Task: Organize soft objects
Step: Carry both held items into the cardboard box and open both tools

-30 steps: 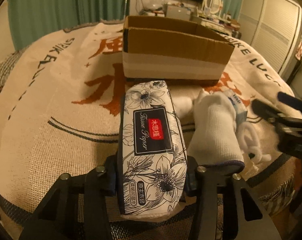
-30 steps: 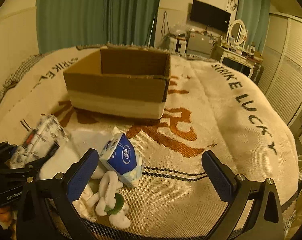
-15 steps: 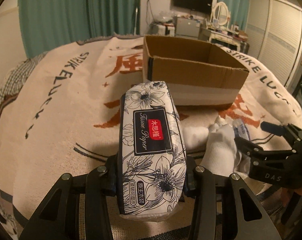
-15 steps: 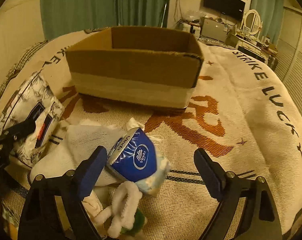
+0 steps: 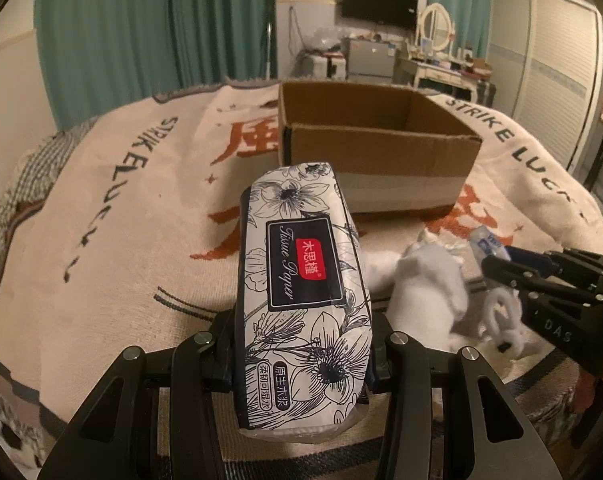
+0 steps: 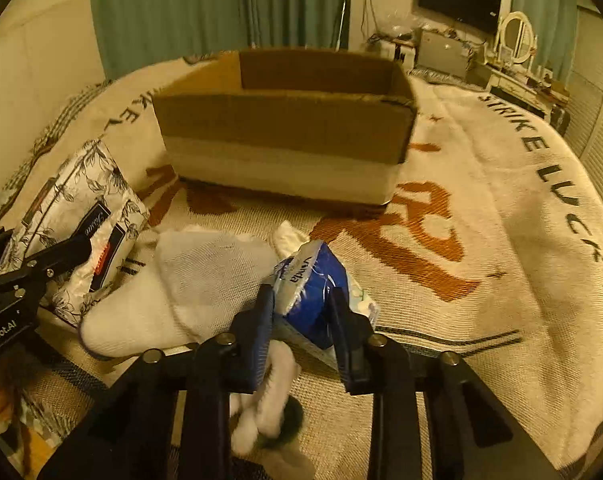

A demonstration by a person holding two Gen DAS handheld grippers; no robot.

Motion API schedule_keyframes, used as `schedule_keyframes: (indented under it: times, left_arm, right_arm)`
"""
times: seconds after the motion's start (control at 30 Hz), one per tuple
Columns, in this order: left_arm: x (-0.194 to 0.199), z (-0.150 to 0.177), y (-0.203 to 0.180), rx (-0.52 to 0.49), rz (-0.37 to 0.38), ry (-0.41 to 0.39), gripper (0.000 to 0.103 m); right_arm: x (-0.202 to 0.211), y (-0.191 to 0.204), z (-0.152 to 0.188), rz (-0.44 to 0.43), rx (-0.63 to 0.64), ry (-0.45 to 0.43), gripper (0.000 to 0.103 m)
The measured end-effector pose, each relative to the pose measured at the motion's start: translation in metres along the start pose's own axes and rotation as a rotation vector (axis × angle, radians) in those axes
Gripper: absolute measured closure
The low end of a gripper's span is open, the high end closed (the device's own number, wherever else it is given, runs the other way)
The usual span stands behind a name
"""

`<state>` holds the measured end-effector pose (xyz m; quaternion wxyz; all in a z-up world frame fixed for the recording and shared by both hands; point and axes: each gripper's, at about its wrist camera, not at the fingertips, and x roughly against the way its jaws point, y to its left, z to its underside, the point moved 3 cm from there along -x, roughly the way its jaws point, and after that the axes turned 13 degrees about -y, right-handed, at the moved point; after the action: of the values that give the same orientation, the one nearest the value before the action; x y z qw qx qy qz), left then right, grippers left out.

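Your left gripper (image 5: 303,364) is clamped on a flowered tissue pack (image 5: 303,280), held above the blanket (image 5: 113,216) short of the empty cardboard box (image 5: 375,152). Your right gripper (image 6: 301,320) pinches a small blue tissue packet (image 6: 315,280) beside a white sock (image 6: 181,292). You seem mid-pickup; next, carry both forward over the box rim and release.

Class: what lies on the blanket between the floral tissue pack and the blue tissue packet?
A white sock lies between the floral tissue pack and blue tissue packet, clearest in the right wrist view.
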<state>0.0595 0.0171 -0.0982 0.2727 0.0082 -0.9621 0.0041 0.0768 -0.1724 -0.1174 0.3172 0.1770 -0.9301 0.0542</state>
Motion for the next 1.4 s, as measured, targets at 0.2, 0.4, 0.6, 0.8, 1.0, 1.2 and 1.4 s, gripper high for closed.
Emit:
schedule_keyframes:
  times: [0.2,0.4,0.6,0.8,1.0,1.2,1.4]
  left_arm:
    - [0.024,-0.03,-0.011,0.0,0.029,-0.067,0.06]
    - [0.039,-0.091,-0.028,-0.026,0.066,-0.169,0.06]
    - [0.013,-0.145,-0.035,-0.046,0.074,-0.218,0.06]
    - [-0.056,-0.178,-0.029,-0.015,0.091,-0.185,0.06]
    - [-0.125,-0.169,-0.03,-0.029,0.073,-0.103,0.06]
    - [-0.16,-0.145,-0.031,-0.07,0.055,-0.038,0.055]
    - [-0.157,-0.142,-0.035,-0.066,0.04,-0.069,0.02]
  right_arm:
    - [0.04,-0.007,-0.024,-0.004,-0.01,-0.101,0.08]
    - [0.079,-0.012,-0.083,-0.038,0.011,-0.242,0.08]
    - [0.089,-0.016,-0.158,-0.094,0.033,-0.353,0.08]
    - [0.041,-0.026,-0.208,-0.161,-0.015,-0.348,0.08]
    - [-0.046,-0.044,-0.211,-0.189,-0.086,-0.25,0.08]
    - [-0.105,-0.055,-0.186,-0.177,-0.097,-0.175,0.08]
    - [-0.114,-0.065,-0.18,-0.133,-0.114,-0.176,0.073]
